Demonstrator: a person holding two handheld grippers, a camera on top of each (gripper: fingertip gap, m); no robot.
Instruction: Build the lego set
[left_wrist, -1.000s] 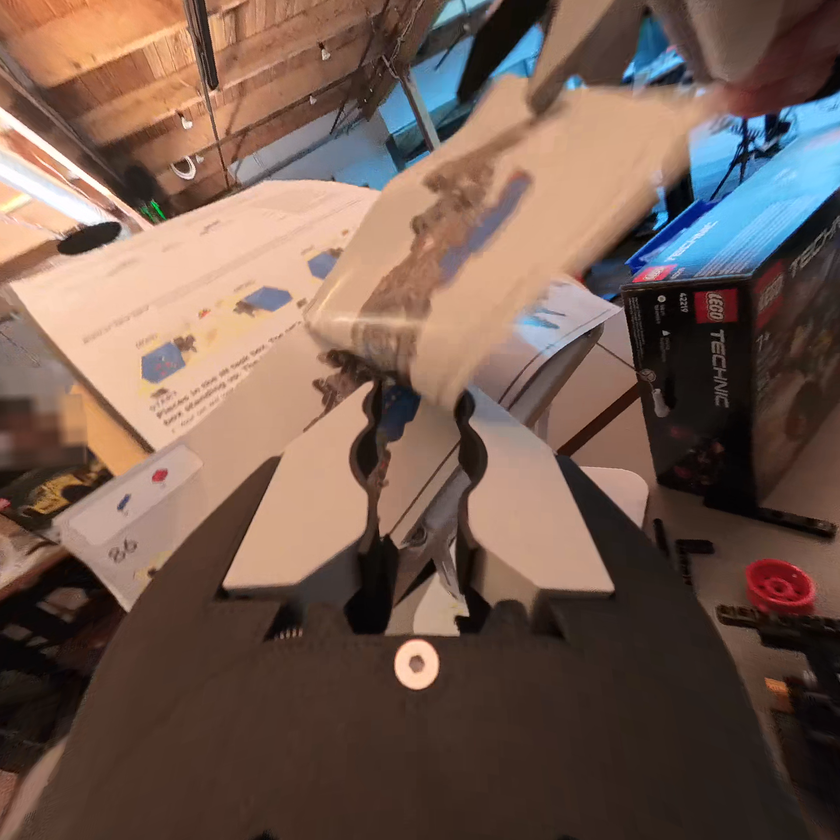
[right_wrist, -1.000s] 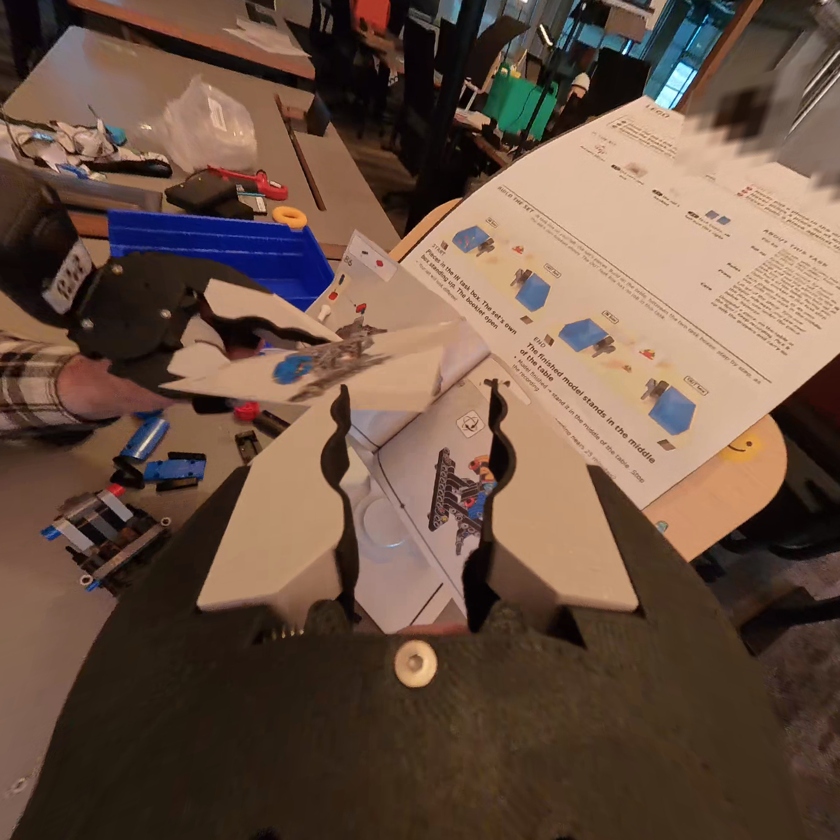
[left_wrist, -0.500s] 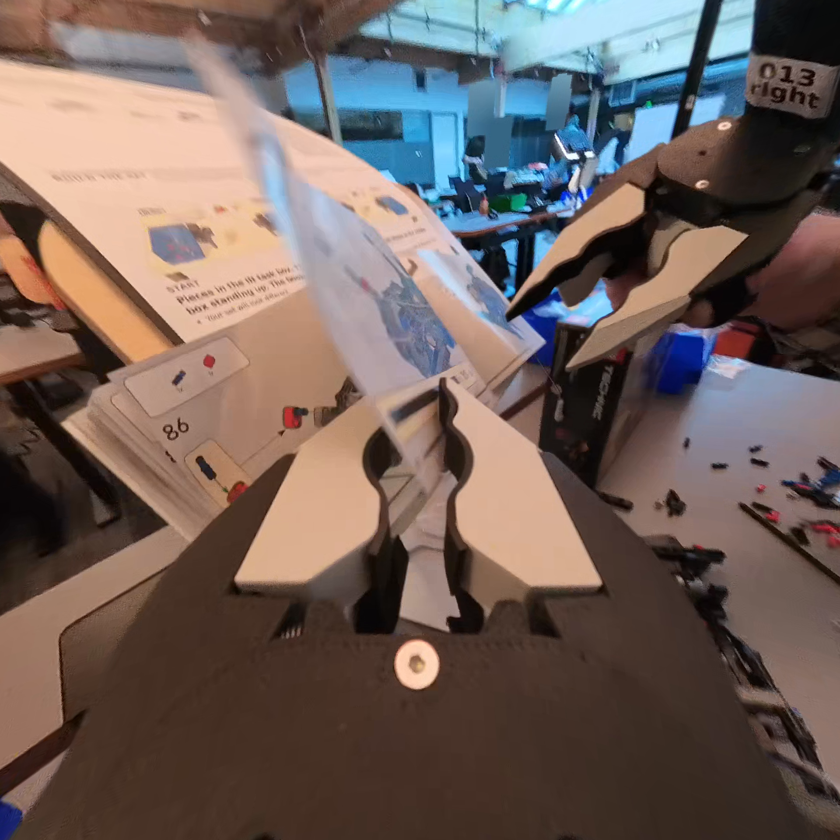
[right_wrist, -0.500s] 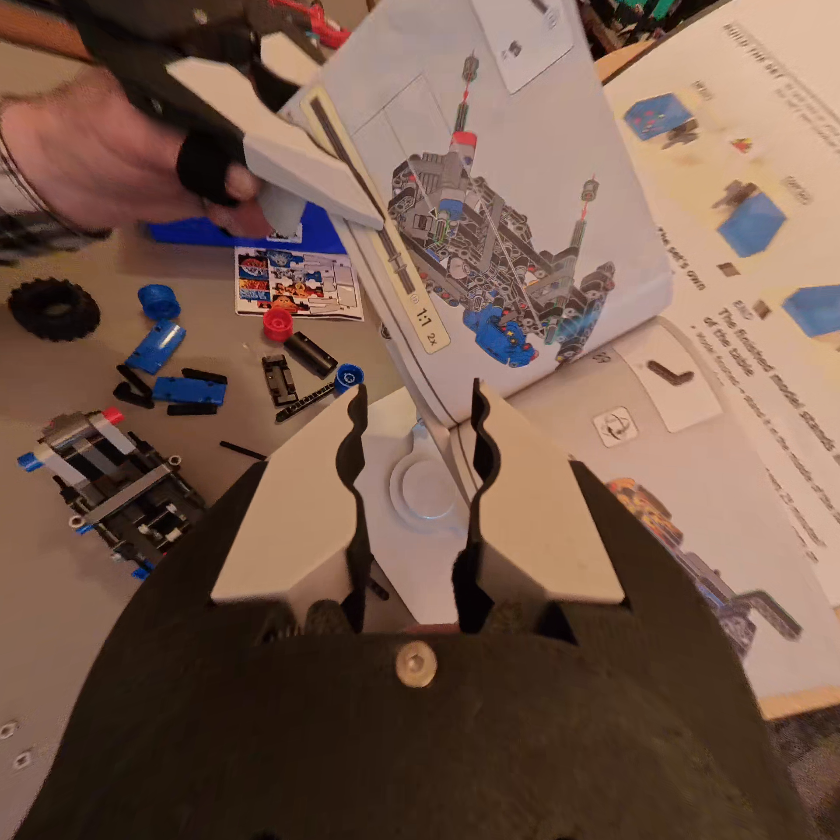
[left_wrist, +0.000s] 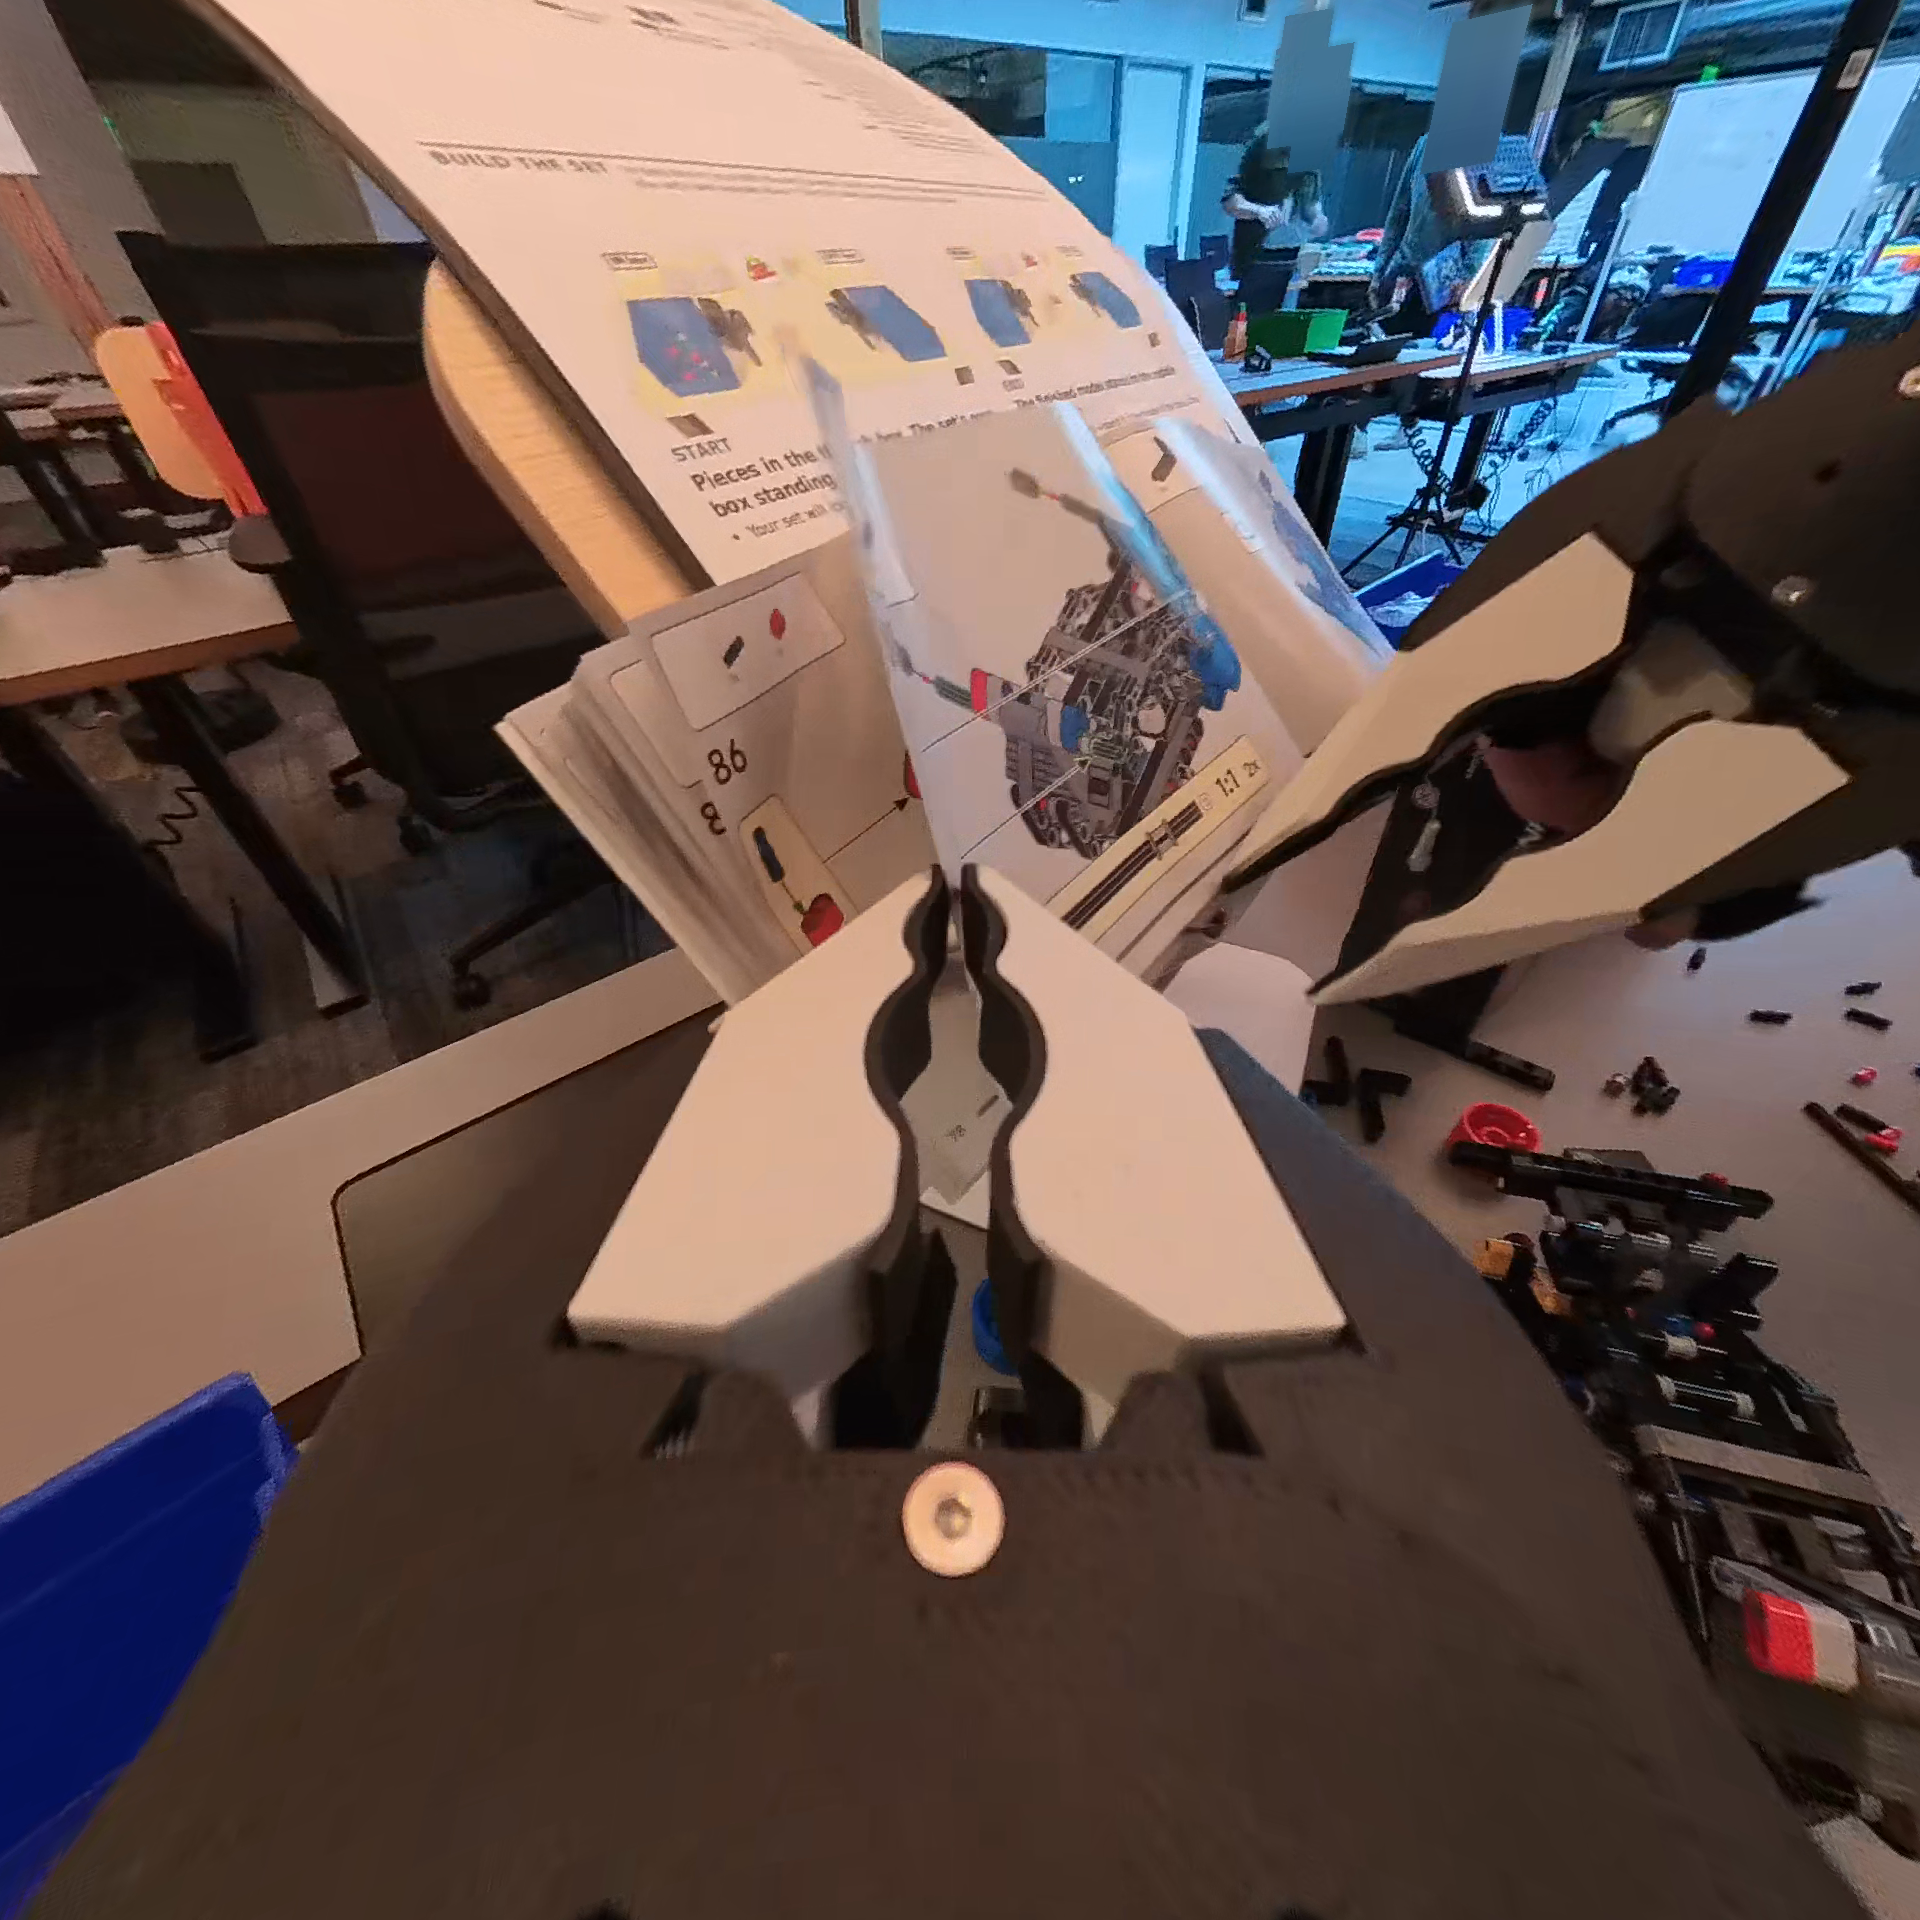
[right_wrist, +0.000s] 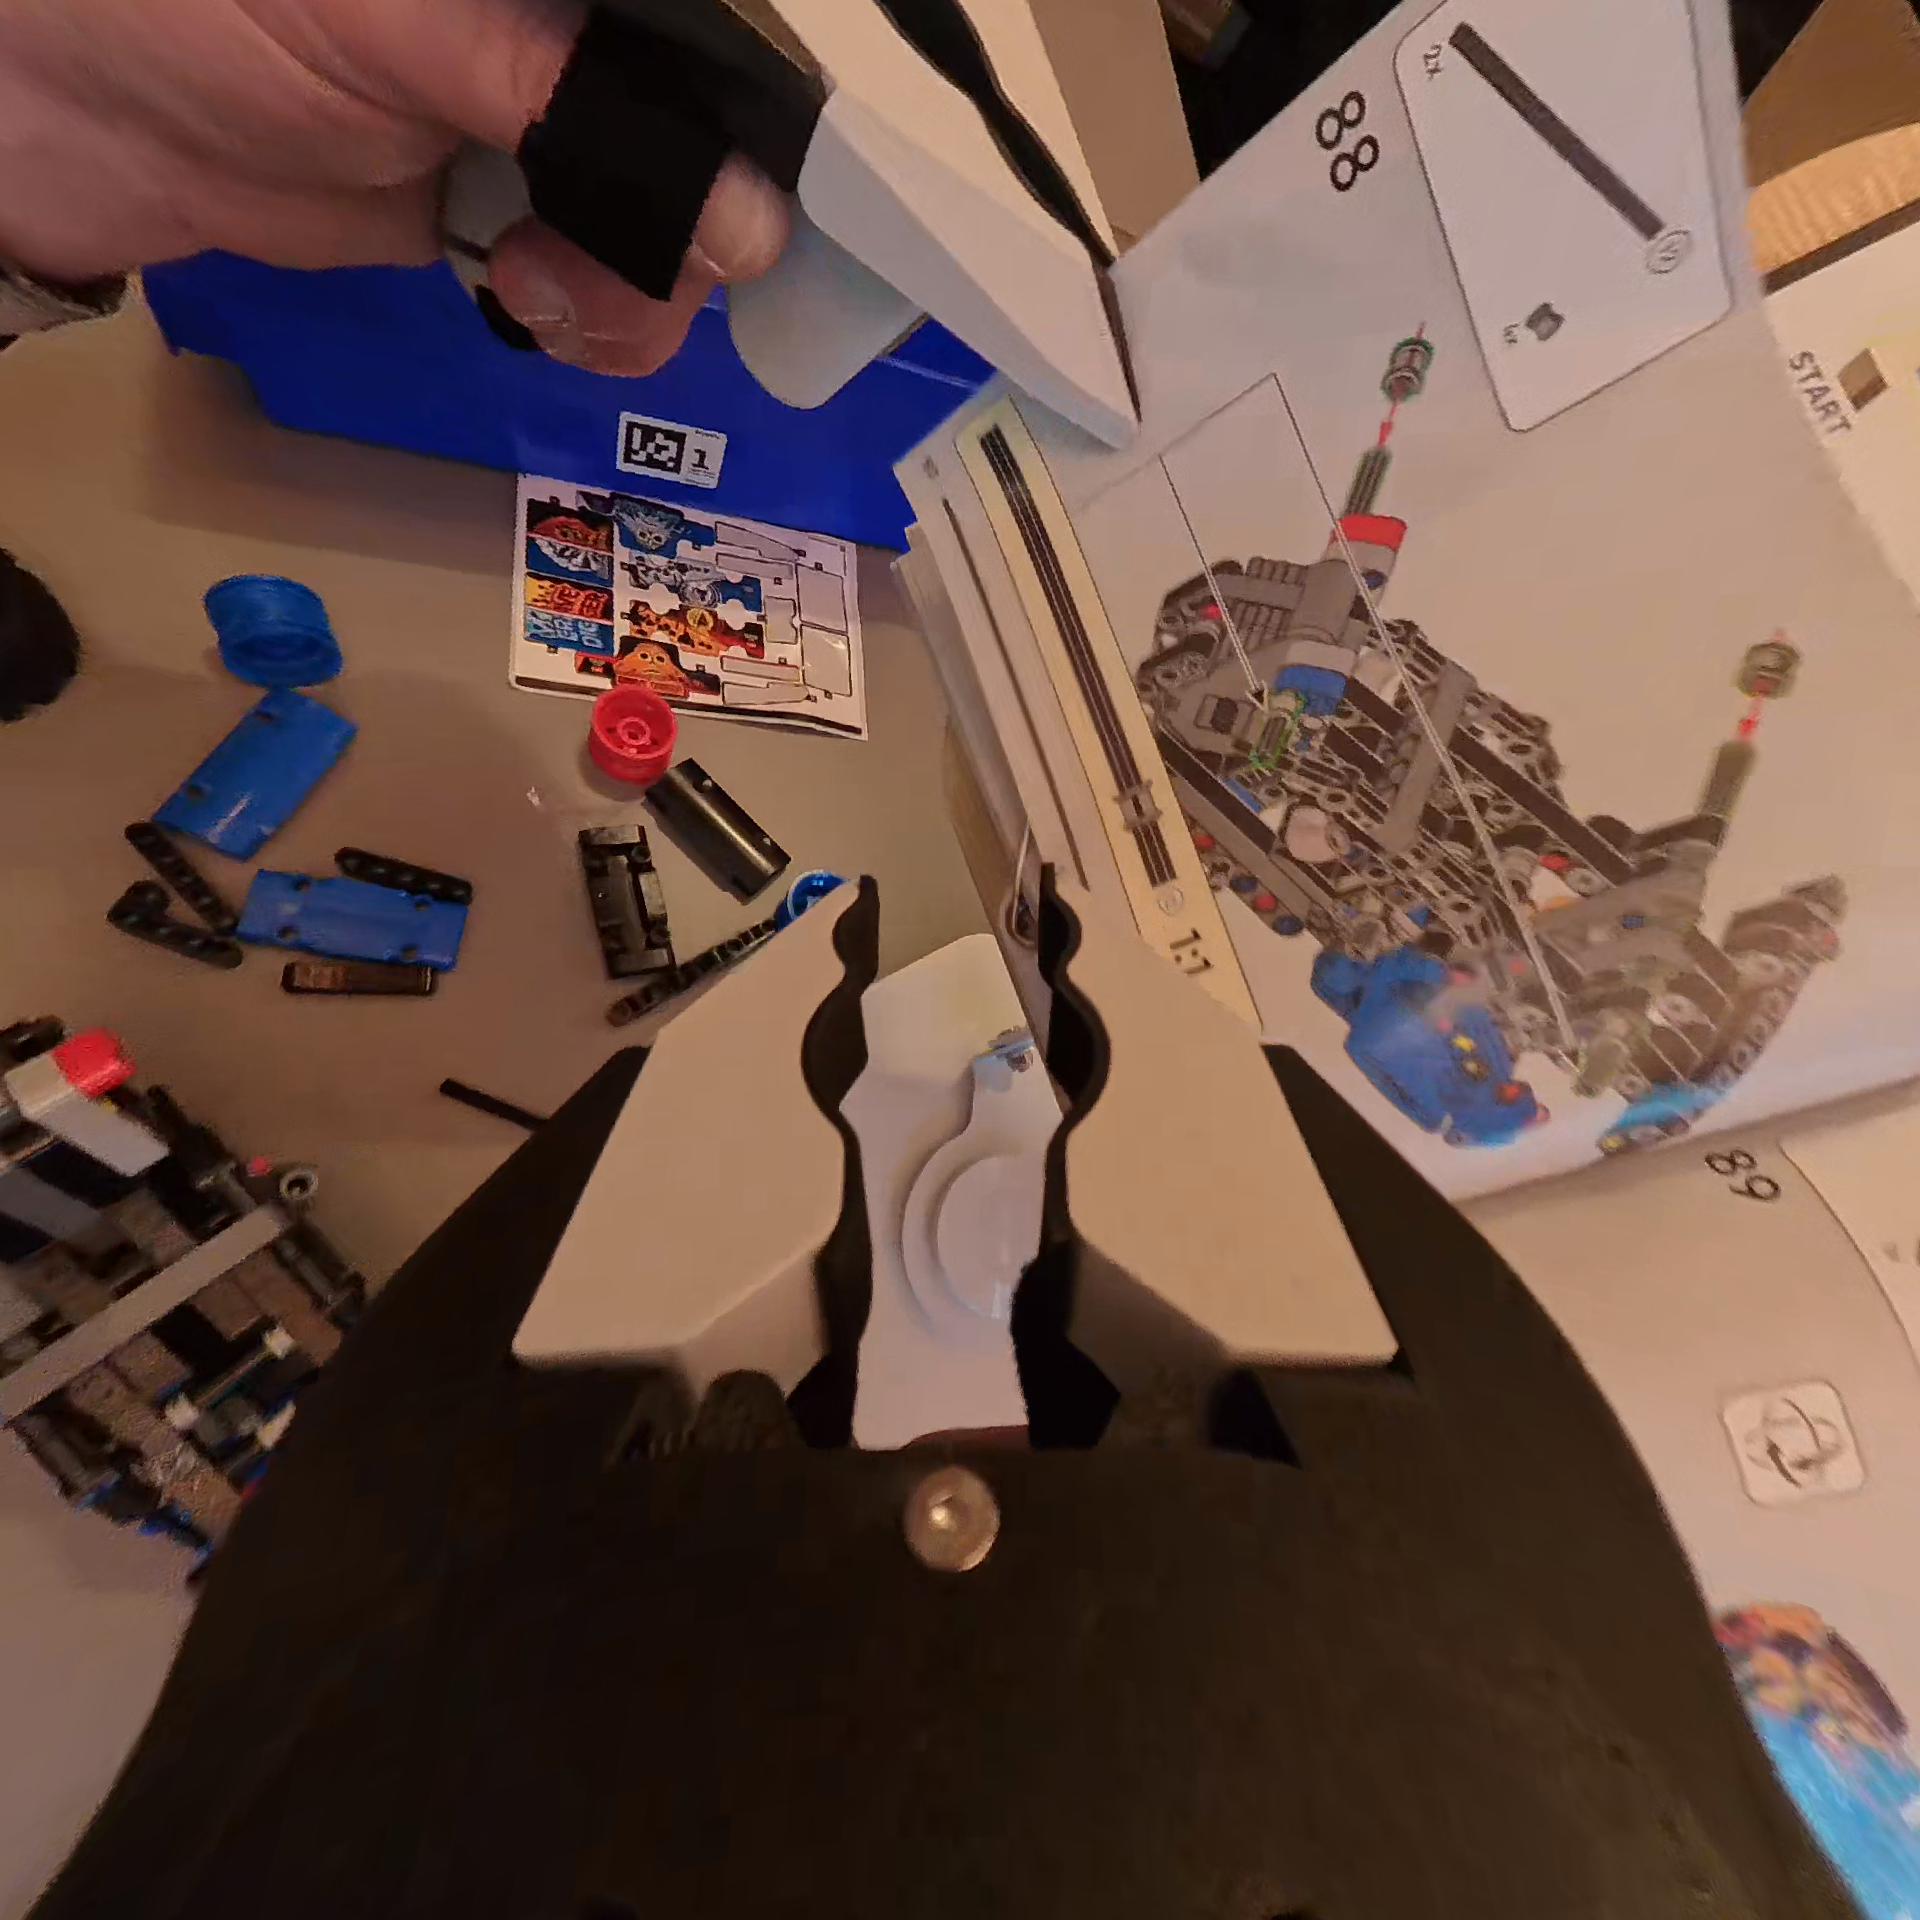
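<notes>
Clearly the instruction booklet is the thing in hand: it stands propped on a white stand at the far edge of the surface, open at a page showing the dark model with blue parts. The left tongs are pressed nearly together on the lower edge of a thin page, which stands up from the spread and blurs. The right tongs are spread and empty, just in front of the booklet's spine.

The half-built model sits on the surface to the left in the right wrist view, with loose pieces near it: a blue wheel hub, a red hub, blue panels, black beams and a sticker sheet before a blue bin.

The risk, as I judge it, lies in the paper. A pinch so close to the edge may tear the page if it is pulled sideways, or carry two pages at once and land on the wrong step. A hard tug could also tip the booklet off its stand onto the loose pieces.
</notes>
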